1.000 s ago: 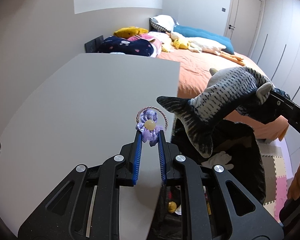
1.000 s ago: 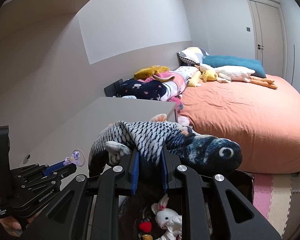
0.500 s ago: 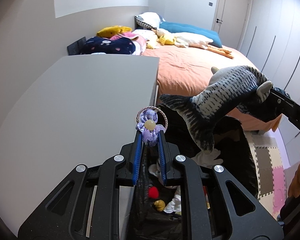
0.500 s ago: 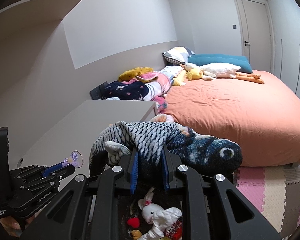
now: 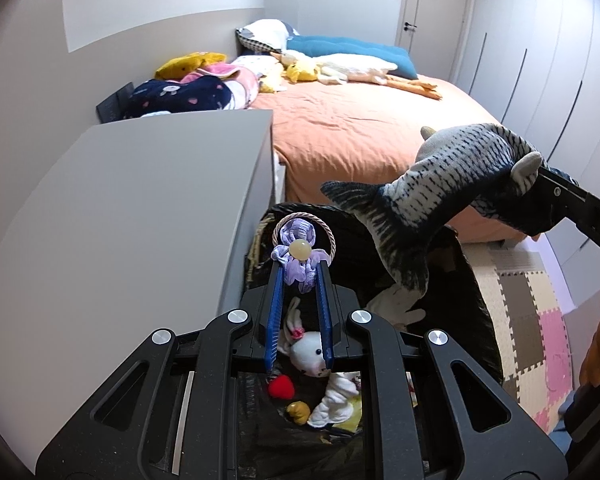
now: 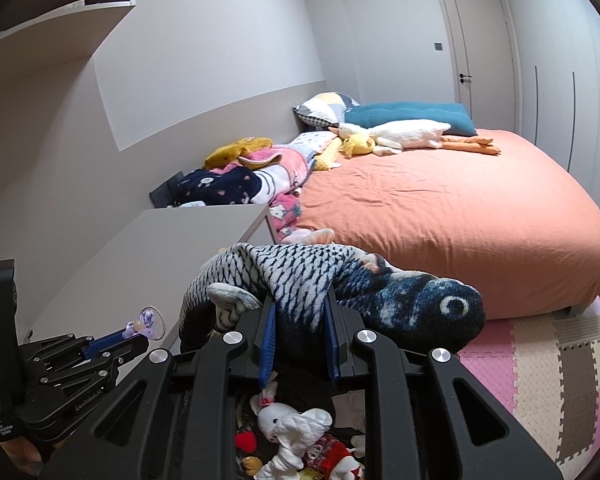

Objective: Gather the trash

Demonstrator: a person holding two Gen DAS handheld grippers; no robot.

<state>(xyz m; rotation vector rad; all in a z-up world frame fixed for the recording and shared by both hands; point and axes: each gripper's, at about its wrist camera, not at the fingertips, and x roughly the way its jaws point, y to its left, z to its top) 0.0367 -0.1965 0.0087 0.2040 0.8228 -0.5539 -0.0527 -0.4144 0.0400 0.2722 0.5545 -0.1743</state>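
Left gripper [image 5: 299, 276]: sitting at lower centre of the left wrist view, its blue pads nearly together and pinching the purple hair tie [image 5: 298, 254] at the tips; in the right wrist view it is appearing at the lower left [image 6: 138, 330].
Purple hair tie: showing a cream bead at its middle and a braided loop rising above the fingertips; it is hanging over the near left rim of the black bin bag [image 5: 476, 292].
Right gripper [image 6: 299, 312]: occupying the lower centre of the right wrist view, jaws narrowly parted and clamping the plush fish [image 6: 324, 276] around its mid-body.
Plush fish: lying roughly level across the jaws in the right wrist view, dark head with a white eye ring pointing to the right of the frame, tail drooping to the left; in the left wrist view [image 5: 452, 192] it is hanging at centre right above the bag's opening.
Black bin bag: standing open at lower centre, just beside the grey cabinet [image 5: 132, 208], and holding a white plush rabbit [image 5: 308, 350], a small red item and a yellowish item.
Background: an orange bed [image 6: 440, 204] is filling the upper right, with pillows and soft toys lying at its head; foam floor tiles [image 6: 548, 368] are showing at lower right.
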